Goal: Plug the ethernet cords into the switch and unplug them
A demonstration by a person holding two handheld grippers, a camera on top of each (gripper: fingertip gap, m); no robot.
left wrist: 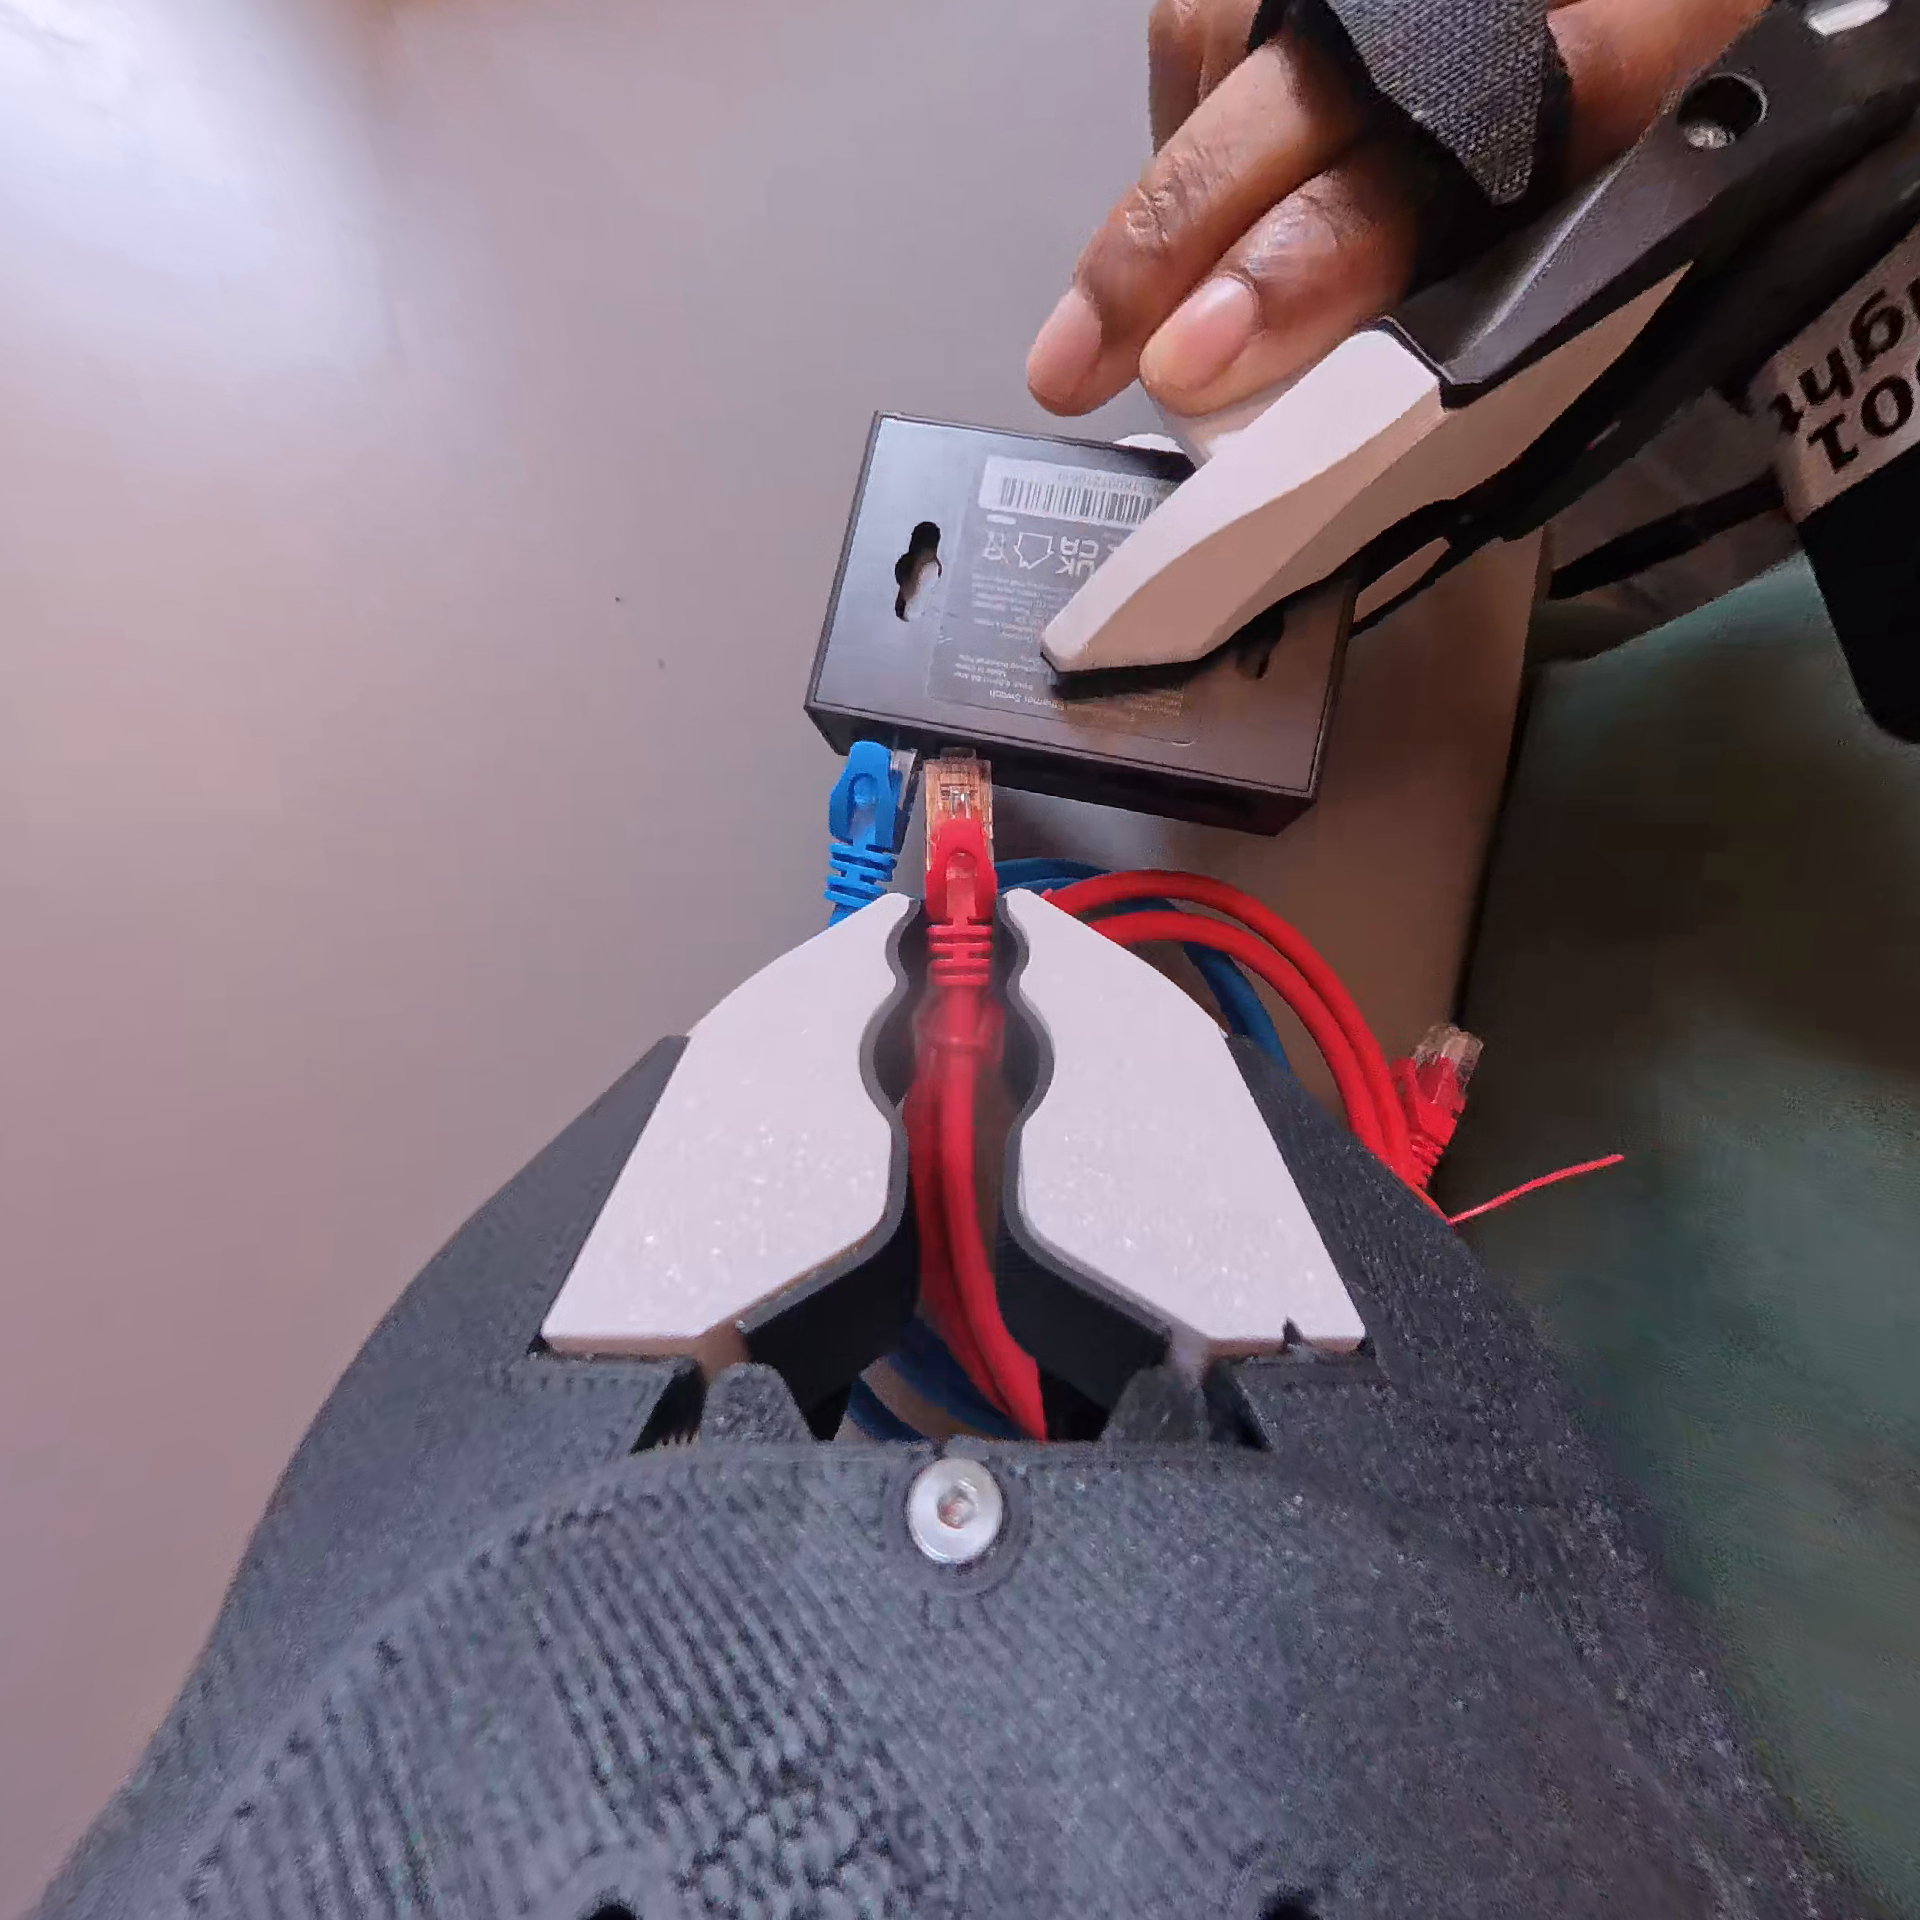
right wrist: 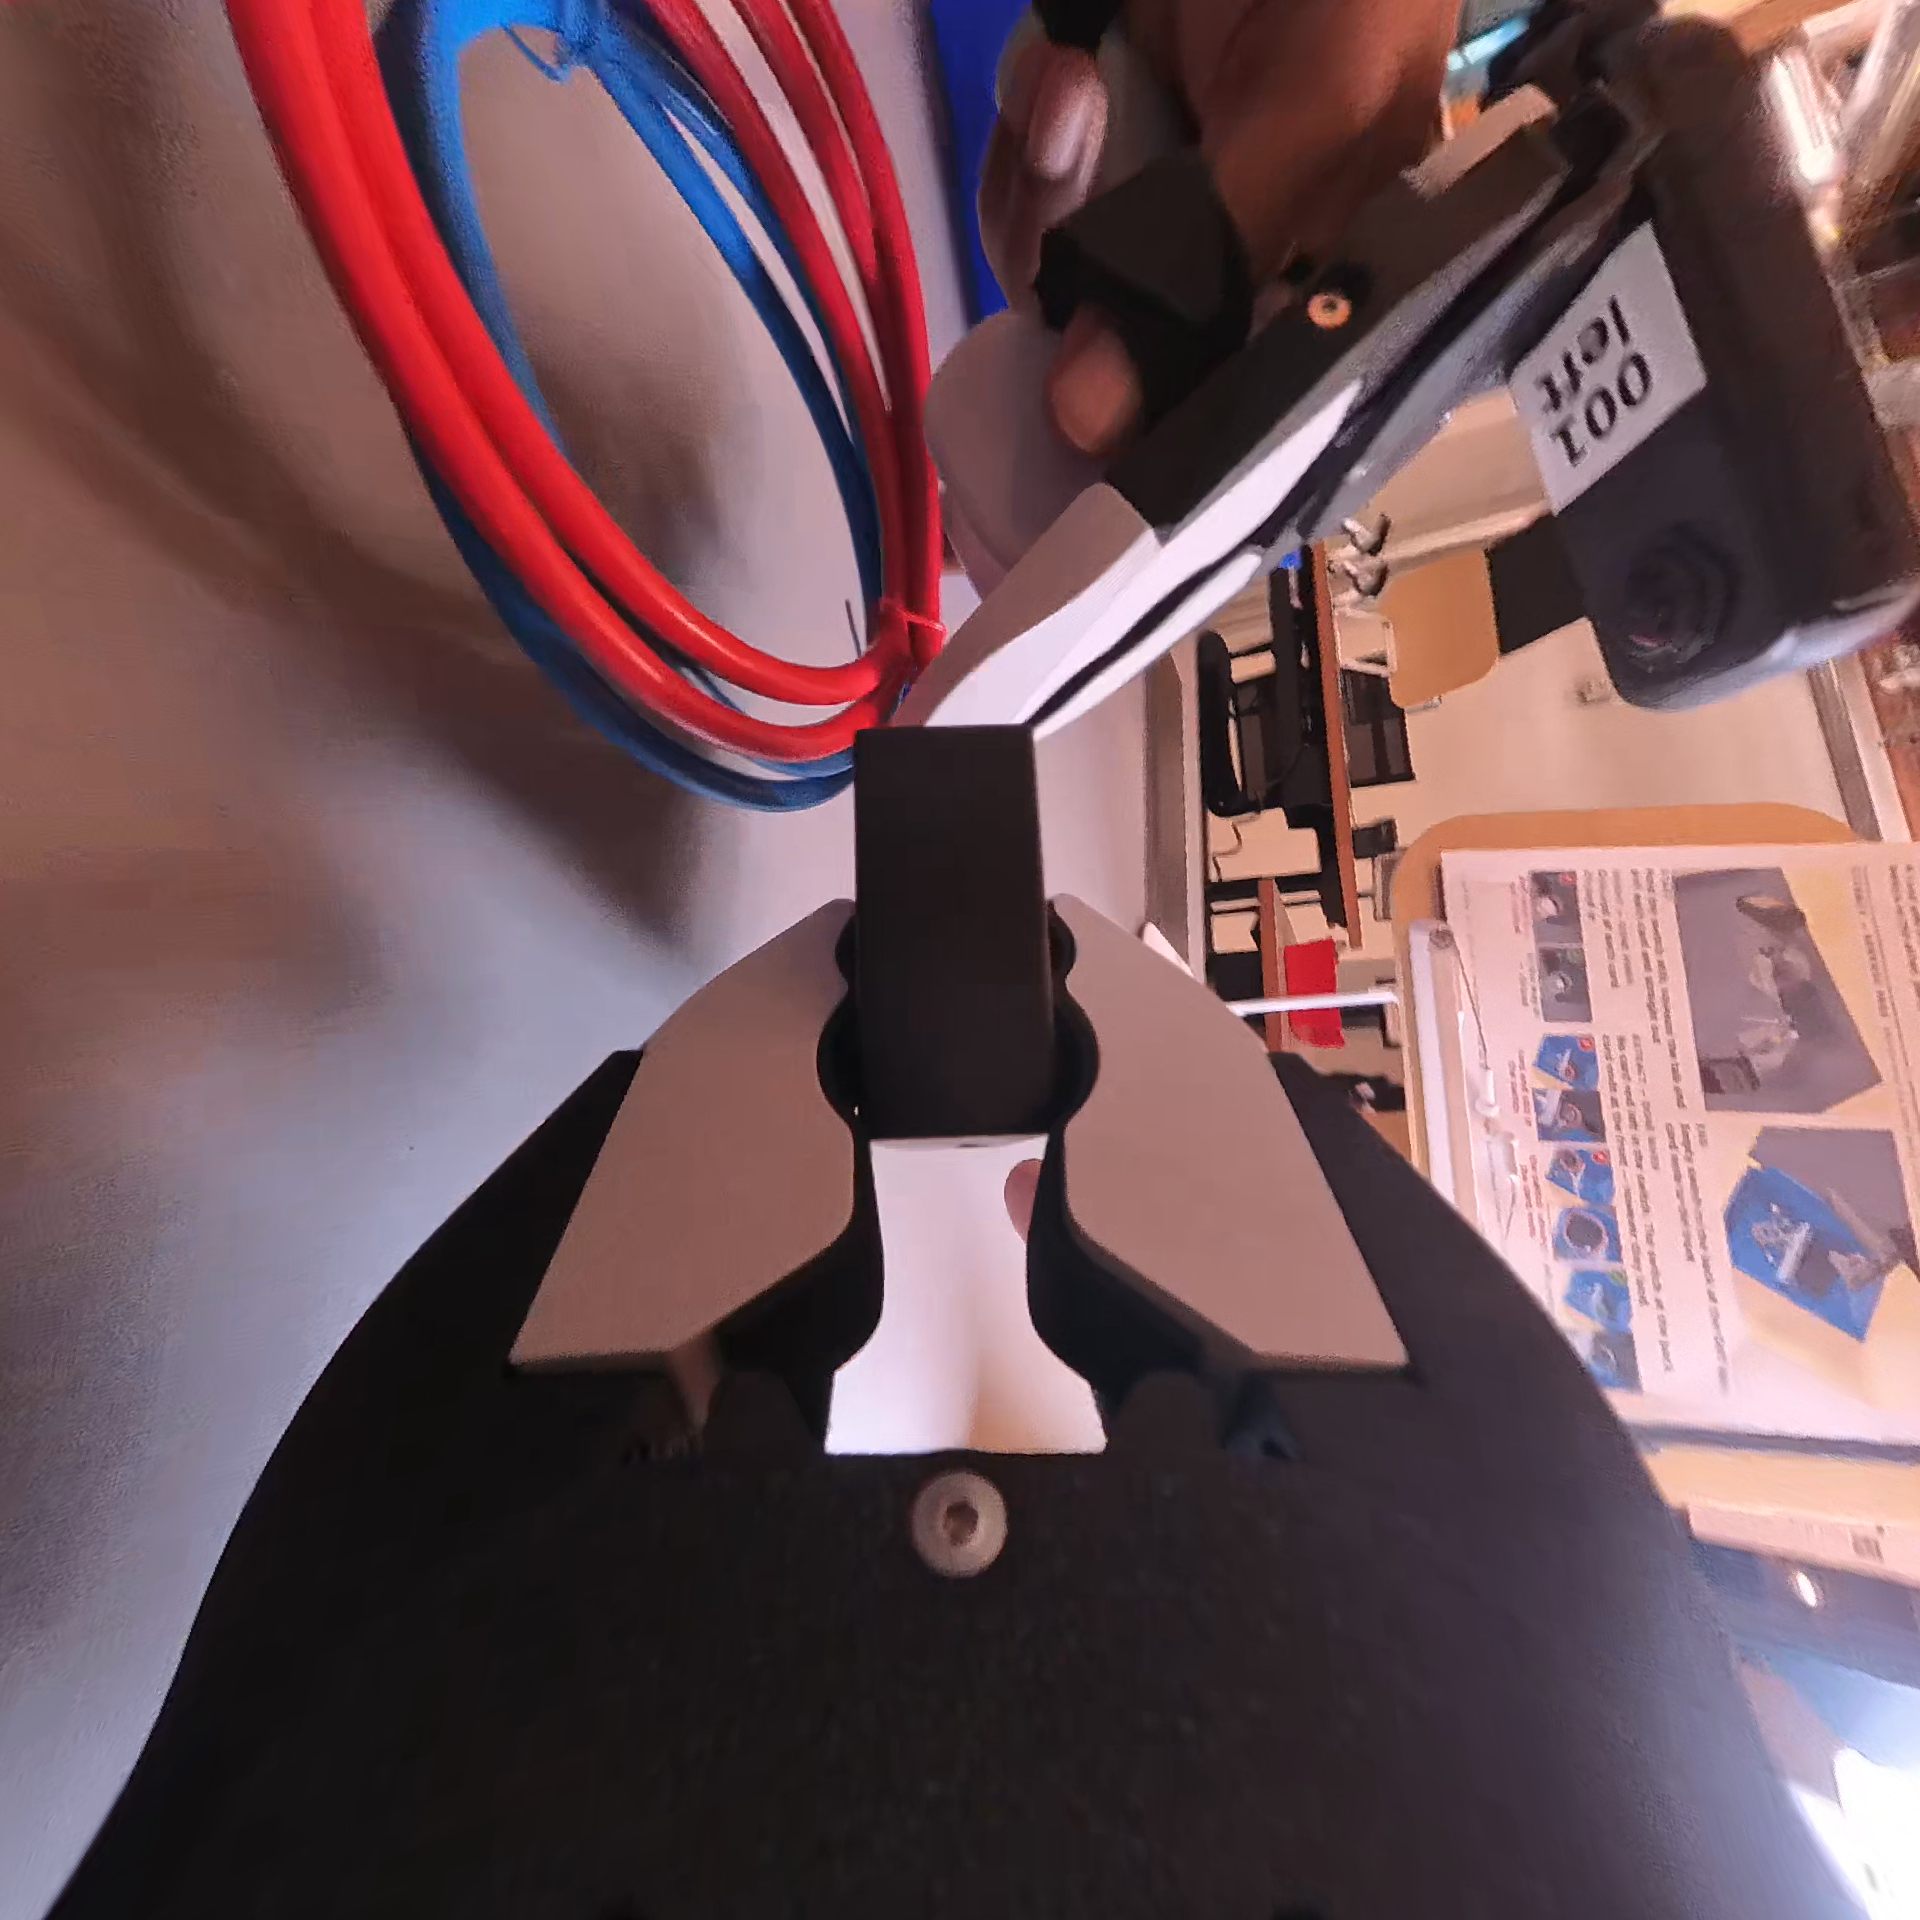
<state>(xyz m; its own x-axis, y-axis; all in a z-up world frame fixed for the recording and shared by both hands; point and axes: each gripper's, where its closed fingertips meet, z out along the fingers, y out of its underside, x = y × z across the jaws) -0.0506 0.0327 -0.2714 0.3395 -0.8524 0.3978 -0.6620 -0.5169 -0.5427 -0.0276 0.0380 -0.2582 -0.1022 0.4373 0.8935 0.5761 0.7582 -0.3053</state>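
In the left wrist view my left gripper [left wrist: 958, 920] is shut on the red boot of a red ethernet cord [left wrist: 961, 997]. Its clear plug [left wrist: 958, 795] points at the black switch [left wrist: 997, 582], tip at the port face, next to a blue cord's plug [left wrist: 862, 816] that sits in the leftmost port. The right gripper's white upper finger [left wrist: 1195, 561] lies across the switch's labelled face. In the right wrist view my right gripper [right wrist: 951, 925] is shut on the switch [right wrist: 951, 883], held edge-on. The left gripper's fingers [right wrist: 1049, 634] meet the switch's far end.
Red and blue cord loops [left wrist: 1278, 987] lie bundled behind my left gripper and also show in the right wrist view [right wrist: 582, 499]. The red cord's other plug [left wrist: 1439, 1081] rests near the table's right edge. A printed sheet on a wooden board [right wrist: 1714, 1122] is at the right. Left and right tips are no more than a few centimetres apart.
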